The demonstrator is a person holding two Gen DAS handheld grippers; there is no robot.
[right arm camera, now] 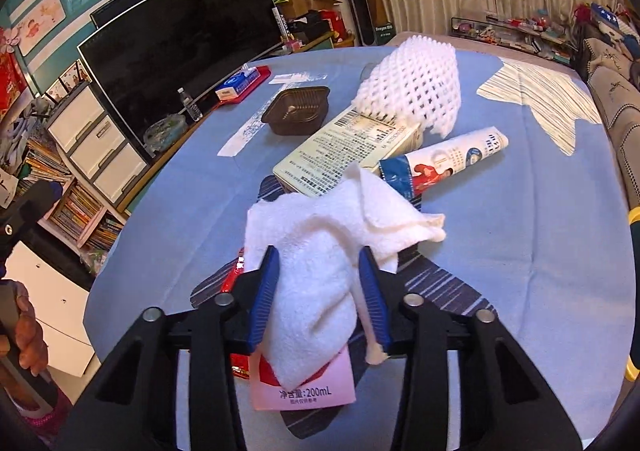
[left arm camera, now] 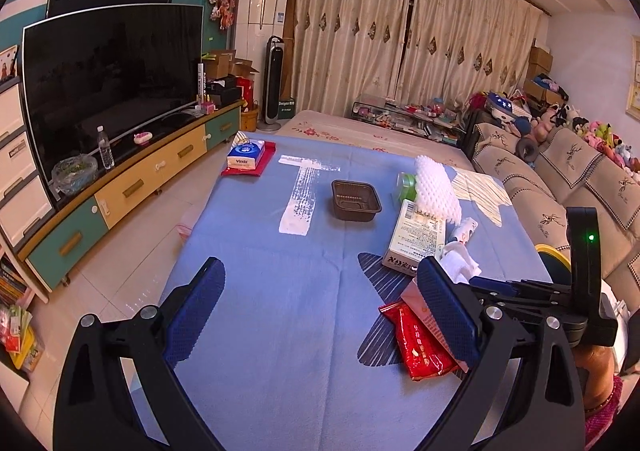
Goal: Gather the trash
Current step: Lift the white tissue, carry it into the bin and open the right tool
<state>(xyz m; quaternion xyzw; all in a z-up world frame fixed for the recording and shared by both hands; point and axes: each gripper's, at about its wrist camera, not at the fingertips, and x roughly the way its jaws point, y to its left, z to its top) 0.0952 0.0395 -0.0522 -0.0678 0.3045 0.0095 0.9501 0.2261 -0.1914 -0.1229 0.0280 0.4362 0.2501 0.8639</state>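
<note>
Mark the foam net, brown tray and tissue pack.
foam net (right arm camera: 412,87), right wrist view, middle of the mesh.
brown tray (left arm camera: 356,199), left wrist view, inside floor.
tissue pack (left arm camera: 245,155), left wrist view, blue top face.

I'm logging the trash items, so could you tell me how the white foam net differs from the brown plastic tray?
The white foam net is soft mesh leaning on the carton; the brown plastic tray is a rigid, dark, open dish standing alone and empty. Both lie ungripped on the blue cloth.

A home living room: a big black curved television (left arm camera: 108,87) on a long teal-and-yellow cabinet (left arm camera: 132,191), beige embroidered curtains (left arm camera: 400,39), a cushioned beige sofa (left arm camera: 560,187) heaped with plush toys (left arm camera: 592,135).
</note>
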